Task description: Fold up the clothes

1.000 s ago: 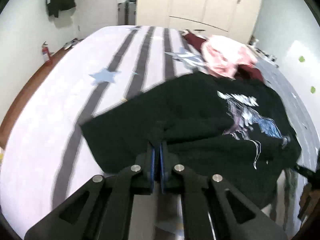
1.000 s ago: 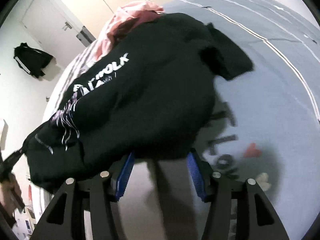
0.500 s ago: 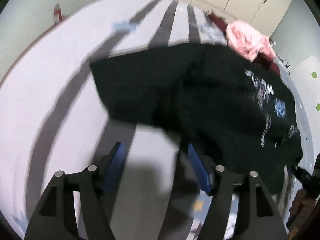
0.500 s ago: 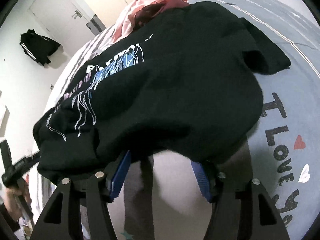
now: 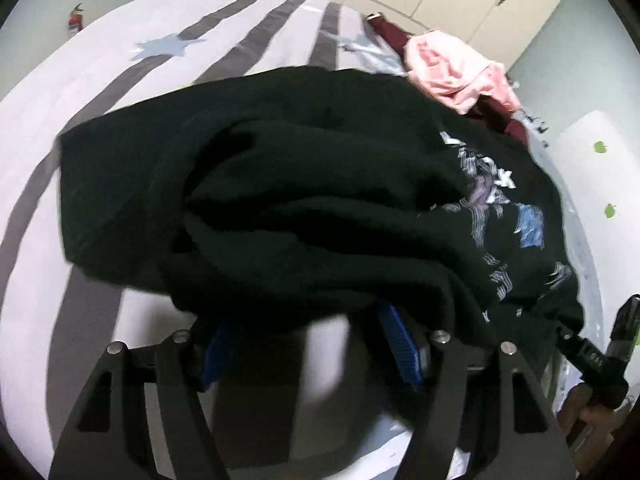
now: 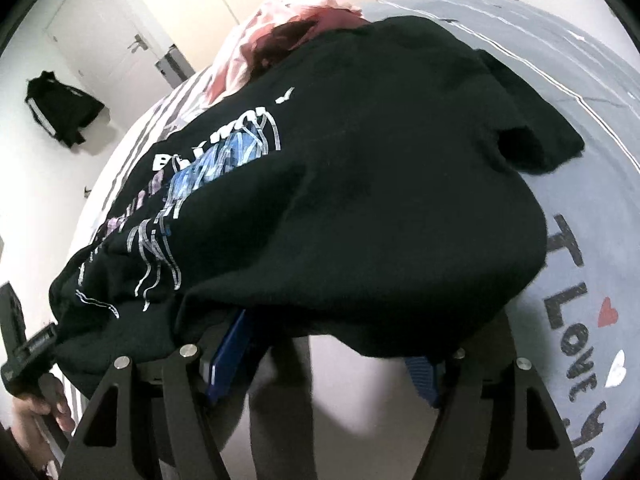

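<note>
A black sweatshirt [image 5: 320, 184] with a white and blue print lies bunched on the bed. Its near edge drapes over the tips of my left gripper [image 5: 308, 320]. The blue pads [image 5: 400, 352] stand apart and the jaws are closing, with the cloth's edge between them but not pinched. In the right wrist view the same sweatshirt [image 6: 360, 180] hangs over my right gripper [image 6: 324, 332]. Those jaws are opening, their pads [image 6: 228, 356] clear of the cloth. Both pairs of fingertips are hidden under the hem.
A pink garment [image 5: 456, 68] and a maroon one [image 5: 390, 30] lie behind the sweatshirt. The bed has a striped sheet [image 5: 120, 92] and a grey lettered cover [image 6: 580, 280]. A black jacket [image 6: 60, 108] hangs on the wall. A hand [image 6: 40, 408] shows at the lower left.
My left gripper, shut at the sweatshirt's edge a second ago, has opened and sunk toward the bed. The right gripper's jaws have widened and the sweatshirt now fills more of its view.
</note>
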Tool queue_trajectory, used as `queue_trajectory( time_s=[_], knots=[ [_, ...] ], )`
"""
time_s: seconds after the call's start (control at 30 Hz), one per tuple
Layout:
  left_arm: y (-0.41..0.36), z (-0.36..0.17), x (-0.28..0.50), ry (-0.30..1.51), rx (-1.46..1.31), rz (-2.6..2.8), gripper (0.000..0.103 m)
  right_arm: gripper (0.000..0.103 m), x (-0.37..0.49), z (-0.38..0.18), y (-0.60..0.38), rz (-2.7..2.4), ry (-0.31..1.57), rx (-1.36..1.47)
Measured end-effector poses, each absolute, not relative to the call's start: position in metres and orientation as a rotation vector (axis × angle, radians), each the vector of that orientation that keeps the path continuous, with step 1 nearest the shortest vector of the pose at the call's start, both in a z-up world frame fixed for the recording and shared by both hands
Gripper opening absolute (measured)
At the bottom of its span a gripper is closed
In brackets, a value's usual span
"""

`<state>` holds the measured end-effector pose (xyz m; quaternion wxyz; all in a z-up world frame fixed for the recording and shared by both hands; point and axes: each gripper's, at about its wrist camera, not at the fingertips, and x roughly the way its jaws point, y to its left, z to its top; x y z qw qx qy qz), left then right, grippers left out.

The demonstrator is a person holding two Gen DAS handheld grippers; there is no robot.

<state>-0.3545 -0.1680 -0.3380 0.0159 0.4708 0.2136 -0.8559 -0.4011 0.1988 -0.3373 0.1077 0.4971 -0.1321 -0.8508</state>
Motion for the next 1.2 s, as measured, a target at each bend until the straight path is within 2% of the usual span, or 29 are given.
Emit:
queue_trajectory(
  time_s=[0.03, 0.07, 0.1, 0.23, 0.5, 0.6, 0.7, 0.8, 0.83, 0.87, 0.9, 0.97, 1.0, 1.07, 1.2],
  knots=[
    [-0.167, -0.334, -0.355, 0.654, 1.467, -2.692, 0.039, 0.044, -0.403, -0.336, 0.198, -2.493, -0.38, 1.458],
    [-0.163, -0.329, -0.356, 0.629, 1.47, -2.72, 0.014, 0.021, -0.405, -0.334, 0.198, -2.484, -0.367, 1.455],
    [-0.158, -0.322, -0.355, 0.591, 1.473, -2.747, 0.002, 0.016, -0.407, -0.33, 0.199, -2.481, -0.345, 1.459],
    [-0.141, -0.292, -0.347, 0.482, 1.448, -2.846, 0.0, 0.008, -0.4, -0.303, 0.21, -2.496, -0.318, 1.399],
    [-0.172, -0.211, -0.281, 0.563, 1.217, -2.869, 0.0, 0.004, -0.362, -0.219, 0.268, -2.602, -0.286, 1.27],
    [-0.181, -0.201, -0.267, 0.544, 1.217, -2.839, 0.0, 0.0, -0.354, -0.197, 0.293, -2.655, -0.254, 1.263],
    [-0.181, -0.222, -0.262, 0.559, 1.322, -2.78, 0.0, 0.0, -0.349, -0.191, 0.322, -2.709, -0.221, 1.316],
    [-0.169, -0.253, -0.26, 0.526, 1.424, -2.72, 0.001, 0.0, -0.346, -0.21, 0.352, -2.68, -0.309, 1.418],
    [-0.165, -0.263, -0.26, 0.508, 1.448, -2.703, 0.009, 0.0, -0.344, -0.217, 0.351, -2.664, -0.288, 1.429],
    [-0.162, -0.274, -0.261, 0.503, 1.463, -2.678, 0.023, 0.0, -0.342, -0.225, 0.346, -2.634, -0.266, 1.436],
    [-0.161, -0.285, -0.263, 0.509, 1.477, -2.645, 0.028, 0.0, -0.34, -0.233, 0.341, -2.604, -0.25, 1.445],
    [-0.162, -0.3, -0.267, 0.536, 1.478, -2.61, 0.041, 0.01, -0.336, -0.252, 0.33, -2.551, -0.276, 1.48],
    [-0.163, -0.306, -0.272, 0.54, 1.473, -2.601, 0.045, 0.014, -0.335, -0.262, 0.323, -2.527, -0.279, 1.497],
    [-0.164, -0.315, -0.282, 0.545, 1.465, -2.591, 0.053, 0.042, -0.335, -0.286, 0.306, -2.49, -0.305, 1.547],
    [-0.163, -0.326, -0.305, 0.543, 1.47, -2.612, 0.058, 0.053, -0.336, -0.318, 0.289, -2.475, -0.38, 1.595]
  ],
)
